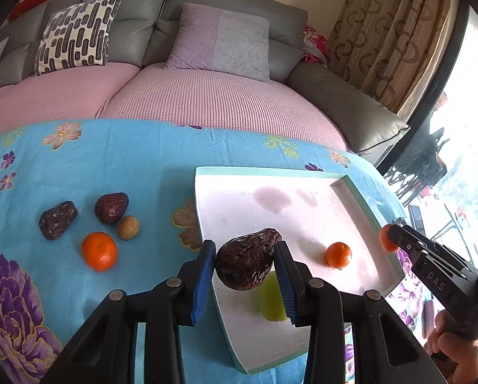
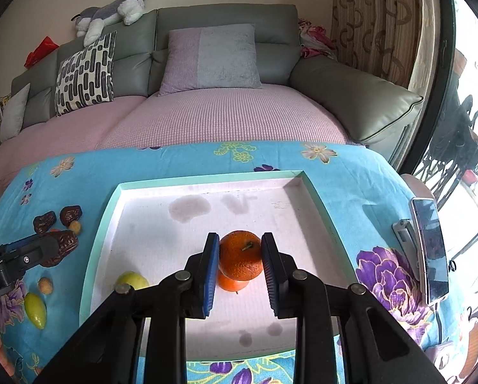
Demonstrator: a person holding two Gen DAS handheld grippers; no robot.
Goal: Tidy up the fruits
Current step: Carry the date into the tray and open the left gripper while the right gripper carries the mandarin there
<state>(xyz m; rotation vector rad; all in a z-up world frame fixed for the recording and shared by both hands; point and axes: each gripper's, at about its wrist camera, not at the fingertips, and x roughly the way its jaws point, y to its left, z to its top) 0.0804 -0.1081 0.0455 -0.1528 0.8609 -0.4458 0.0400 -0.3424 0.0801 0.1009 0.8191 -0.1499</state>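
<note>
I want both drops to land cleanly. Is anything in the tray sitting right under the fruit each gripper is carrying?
Yes. In the white tray another orange lies directly beneath the orange held by the right gripper, and a green fruit lies under the dark wrinkled fruit held by the left gripper.

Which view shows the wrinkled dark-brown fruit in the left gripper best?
The left wrist view: the wrinkled dark-brown fruit fills the centre, clamped in the left gripper. The right wrist view shows it only at the left edge, partly hidden by that gripper.
</note>
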